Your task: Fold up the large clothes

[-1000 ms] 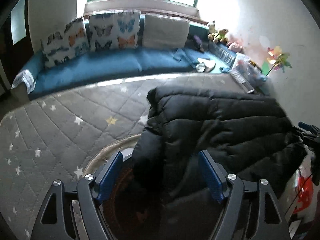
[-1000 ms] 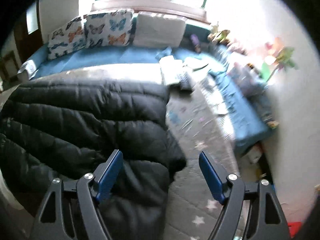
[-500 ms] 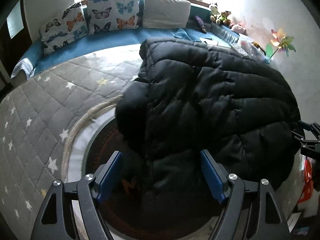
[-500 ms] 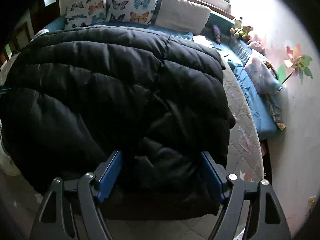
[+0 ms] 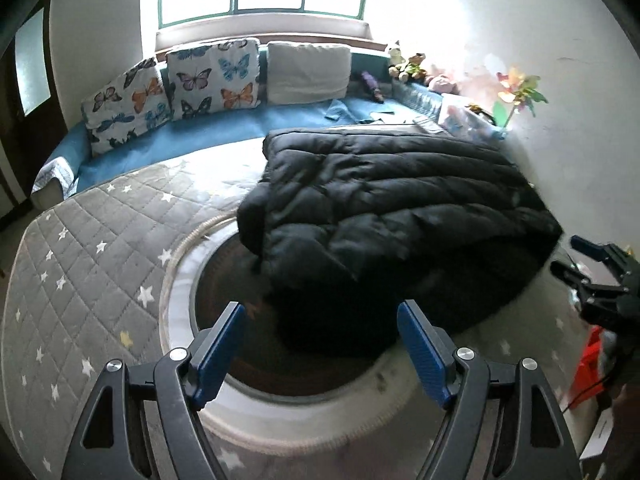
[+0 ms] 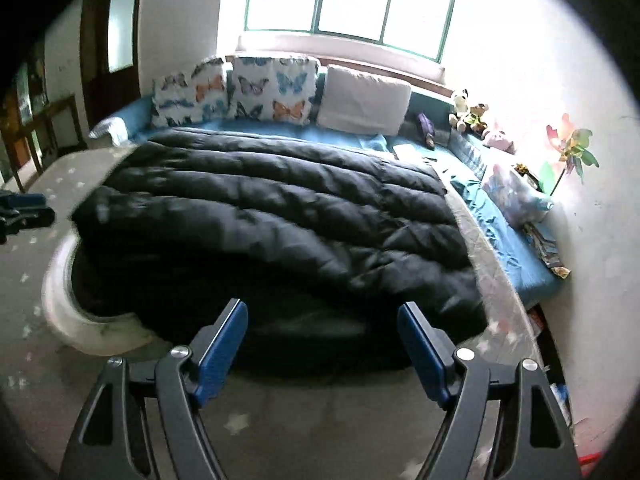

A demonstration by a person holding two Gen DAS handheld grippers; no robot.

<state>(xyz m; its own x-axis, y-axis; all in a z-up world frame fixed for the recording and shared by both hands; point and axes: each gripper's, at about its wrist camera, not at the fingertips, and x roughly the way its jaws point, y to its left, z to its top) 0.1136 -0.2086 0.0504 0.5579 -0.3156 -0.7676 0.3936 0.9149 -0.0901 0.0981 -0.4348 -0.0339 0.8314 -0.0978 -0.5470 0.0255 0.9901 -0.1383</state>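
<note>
Left wrist: puffy quilted black jacket [image 5: 392, 208].

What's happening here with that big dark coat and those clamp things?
A person is folding a black quilted puffer jacket, using a two-finger gripper in each hand. The jacket lies bunched on a grey star-patterned quilted mat, partly covering a round rug with a white rim. Right now neither tool is holding it: the left gripper and the right gripper both hover open just short of the jacket's near edge. Butterfly-print cushions line the blue bench behind.
</note>
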